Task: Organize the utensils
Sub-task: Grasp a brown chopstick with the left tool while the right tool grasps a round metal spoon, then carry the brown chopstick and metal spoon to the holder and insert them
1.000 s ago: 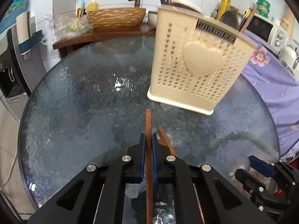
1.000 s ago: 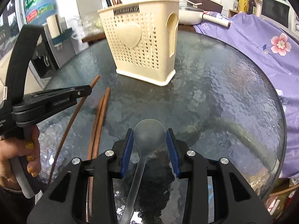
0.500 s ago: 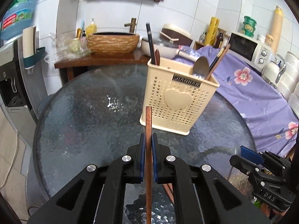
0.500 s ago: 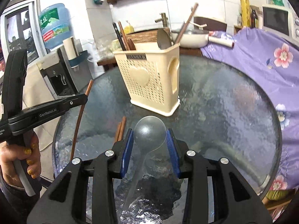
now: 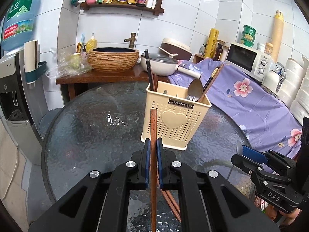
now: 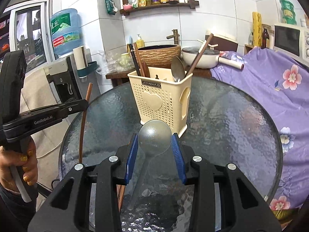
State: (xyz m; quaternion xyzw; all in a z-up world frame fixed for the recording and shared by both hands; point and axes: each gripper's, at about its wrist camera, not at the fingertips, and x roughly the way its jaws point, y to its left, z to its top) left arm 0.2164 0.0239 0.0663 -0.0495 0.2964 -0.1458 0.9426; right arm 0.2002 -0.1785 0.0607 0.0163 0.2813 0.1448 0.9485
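Ahead and slightly right of the left tool (image 5: 152, 150), clamped on a chopstick (image 5: 153, 135) pointing forward: the holder (image 5: 174, 123), upright on the table (image 5: 87, 135). Likewise dead ahead of the right tool (image 6: 155, 147), gripping a clear spoon (image 6: 154, 139). Both tilted downward above the table.

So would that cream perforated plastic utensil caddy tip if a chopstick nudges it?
The cream perforated plastic utensil caddy looks light and tall, so probably tippy. On the textured glass table it may slide instead.
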